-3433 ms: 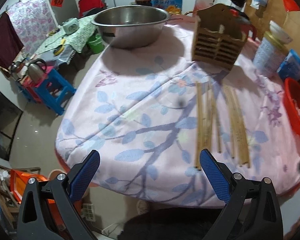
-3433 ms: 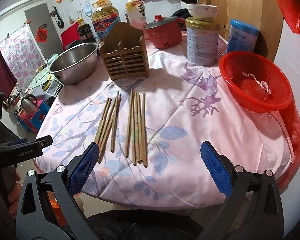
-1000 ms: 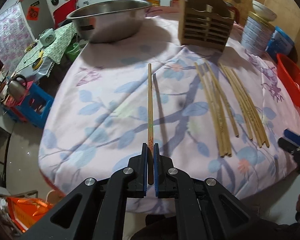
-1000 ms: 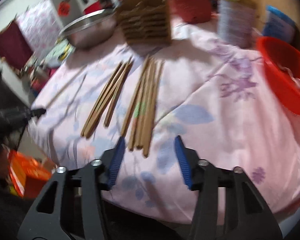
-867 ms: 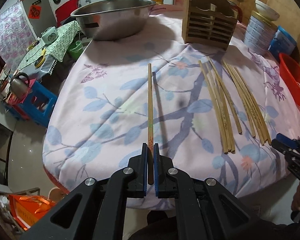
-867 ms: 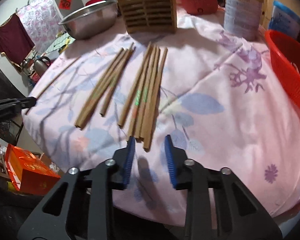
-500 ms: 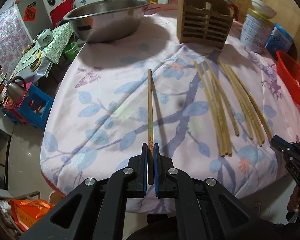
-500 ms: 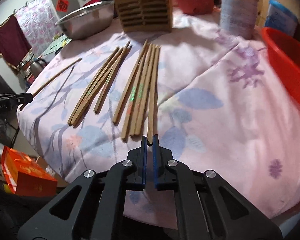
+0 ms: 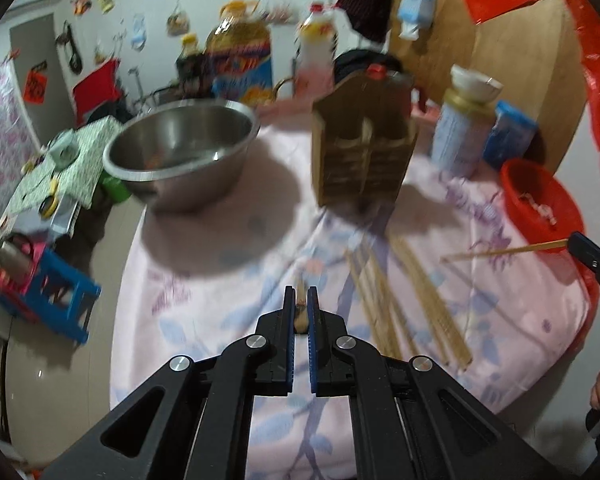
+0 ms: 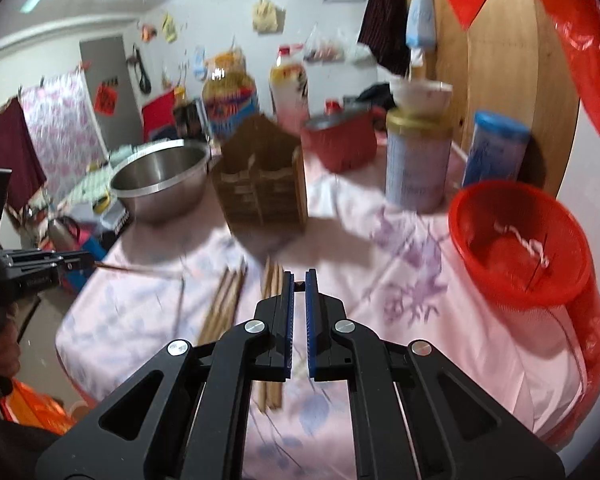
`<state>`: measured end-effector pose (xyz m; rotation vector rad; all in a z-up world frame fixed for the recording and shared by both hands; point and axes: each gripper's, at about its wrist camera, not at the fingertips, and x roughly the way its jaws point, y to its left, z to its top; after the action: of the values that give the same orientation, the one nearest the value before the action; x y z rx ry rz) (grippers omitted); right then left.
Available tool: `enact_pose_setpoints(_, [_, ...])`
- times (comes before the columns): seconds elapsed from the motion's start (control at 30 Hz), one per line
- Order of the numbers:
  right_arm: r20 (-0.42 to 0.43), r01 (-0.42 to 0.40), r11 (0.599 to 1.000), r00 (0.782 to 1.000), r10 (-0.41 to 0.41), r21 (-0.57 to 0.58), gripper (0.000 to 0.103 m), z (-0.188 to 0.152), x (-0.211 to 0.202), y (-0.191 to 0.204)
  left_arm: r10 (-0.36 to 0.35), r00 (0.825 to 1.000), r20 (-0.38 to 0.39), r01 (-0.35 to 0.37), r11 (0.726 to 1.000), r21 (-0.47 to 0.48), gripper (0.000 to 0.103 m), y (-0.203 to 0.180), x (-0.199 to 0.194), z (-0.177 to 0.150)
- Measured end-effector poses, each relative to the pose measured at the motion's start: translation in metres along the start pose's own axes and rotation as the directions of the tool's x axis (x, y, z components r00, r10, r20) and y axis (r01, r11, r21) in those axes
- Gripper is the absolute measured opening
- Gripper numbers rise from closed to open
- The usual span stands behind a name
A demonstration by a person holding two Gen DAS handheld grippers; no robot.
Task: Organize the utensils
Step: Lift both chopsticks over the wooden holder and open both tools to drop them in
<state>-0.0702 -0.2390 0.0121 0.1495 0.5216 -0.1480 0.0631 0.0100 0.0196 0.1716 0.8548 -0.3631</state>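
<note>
My left gripper (image 9: 301, 300) is shut on a bamboo chopstick (image 9: 300, 294), seen end-on and lifted off the table; it also shows in the right wrist view (image 10: 140, 269). My right gripper (image 10: 299, 280) is shut on another chopstick (image 10: 299, 287), seen end-on; in the left wrist view that chopstick (image 9: 504, 251) is held level above the cloth. Several more chopsticks (image 9: 416, 292) lie in two groups on the floral tablecloth (image 9: 204, 288). The wooden slatted holder (image 9: 362, 160) stands upright behind them, also in the right wrist view (image 10: 262, 184).
A steel bowl (image 9: 184, 148) sits back left of the holder. A red basket (image 10: 520, 240) is at the right edge. A tin with a bowl on top (image 10: 418, 160), a blue-lidded can (image 10: 496, 148), a red pot (image 10: 340, 140) and oil bottles stand behind.
Both grippers have risen and tilted up with their chopsticks, which now point away end-on. The right gripper's chopstick has left the table. The view is blurred by motion.
</note>
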Motion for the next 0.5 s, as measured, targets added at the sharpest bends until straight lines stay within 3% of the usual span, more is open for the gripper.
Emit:
enact_pose_setpoints(0.23, [0.034, 0.034, 0.999, 0.999, -0.034, 0.007, 0.006, 0.007, 0.004, 0.018, -0.065, 0.997, 0.036, 0.063, 0.996, 0.061, 0.006, 0.000, -0.006, 0.027])
enact_pose_setpoints(0.37, [0.041, 0.006, 0.999, 0.999, -0.004, -0.034, 0.007, 0.017, 0.010, 0.018, -0.061, 0.998, 0.032, 0.061, 0.998, 0.023, 0.006, 0.003, -0.001, 0.037])
enact_pose_setpoints(0.5, [0.058, -0.054, 0.997, 0.997, 0.058, -0.058, 0.007, 0.048, 0.019, 0.007, -0.051, 0.997, 0.058, 0.053, 0.998, -0.030, 0.006, -0.001, -0.003, 0.066])
